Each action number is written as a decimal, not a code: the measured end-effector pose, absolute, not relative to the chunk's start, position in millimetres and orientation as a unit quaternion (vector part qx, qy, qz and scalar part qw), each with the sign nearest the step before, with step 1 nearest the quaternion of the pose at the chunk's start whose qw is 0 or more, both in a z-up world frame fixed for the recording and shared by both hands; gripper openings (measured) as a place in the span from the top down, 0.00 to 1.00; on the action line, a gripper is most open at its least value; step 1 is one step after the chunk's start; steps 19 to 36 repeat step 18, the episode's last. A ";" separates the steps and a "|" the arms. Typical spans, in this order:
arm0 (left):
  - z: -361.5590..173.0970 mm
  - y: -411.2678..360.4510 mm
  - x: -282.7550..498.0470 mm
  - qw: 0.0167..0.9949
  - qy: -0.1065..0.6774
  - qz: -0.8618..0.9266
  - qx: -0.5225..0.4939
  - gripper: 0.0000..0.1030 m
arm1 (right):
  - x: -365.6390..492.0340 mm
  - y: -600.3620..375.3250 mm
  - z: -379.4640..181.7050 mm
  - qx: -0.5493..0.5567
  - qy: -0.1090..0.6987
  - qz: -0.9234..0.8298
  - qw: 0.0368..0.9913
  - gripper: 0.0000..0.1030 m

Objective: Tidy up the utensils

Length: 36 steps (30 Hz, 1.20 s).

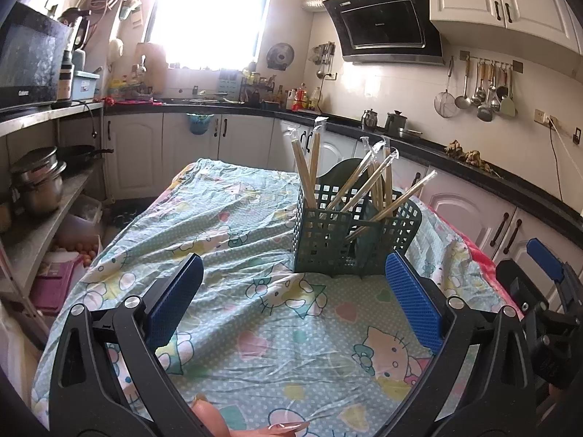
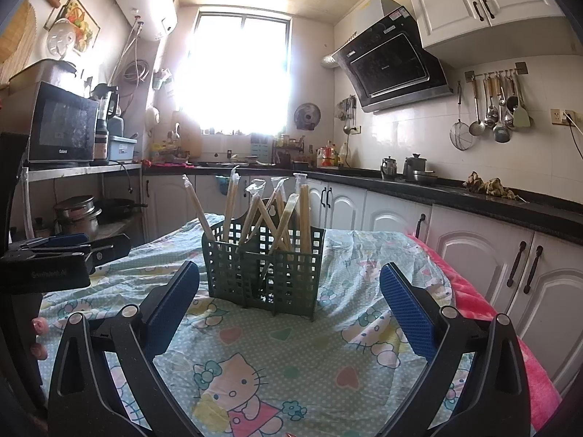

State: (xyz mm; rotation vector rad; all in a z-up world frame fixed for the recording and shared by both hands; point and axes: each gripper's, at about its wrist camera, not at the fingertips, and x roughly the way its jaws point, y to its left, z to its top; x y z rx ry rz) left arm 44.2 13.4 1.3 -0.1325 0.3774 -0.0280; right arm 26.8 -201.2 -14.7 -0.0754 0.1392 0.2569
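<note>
Green plastic caddy (image 1: pixel 339 240) stands on the tabletop (image 1: pixel 233 218), wrapped chopsticks (image 1: pixel 309 160) upright inside; our left hand-held gripper (image 1: pixel 293 298) gapes wide, empty. From the right, the right hand-held gripper (image 2: pixel 289 306) is equally spread and empty; we judge little remains but straightening leaning sticks gently.

Both wrist views low over the table, facing the window, sharing the utensil basket (image 1: pixel 355 235) (image 2: pixel 264 267)
</note>
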 end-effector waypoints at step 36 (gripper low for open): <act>-60.2 88.5 173.8 0.910 0.396 0.120 -0.020 0.10 | 182.3 -291.6 -55.4 0.014 0.337 -0.030 0.941 0.06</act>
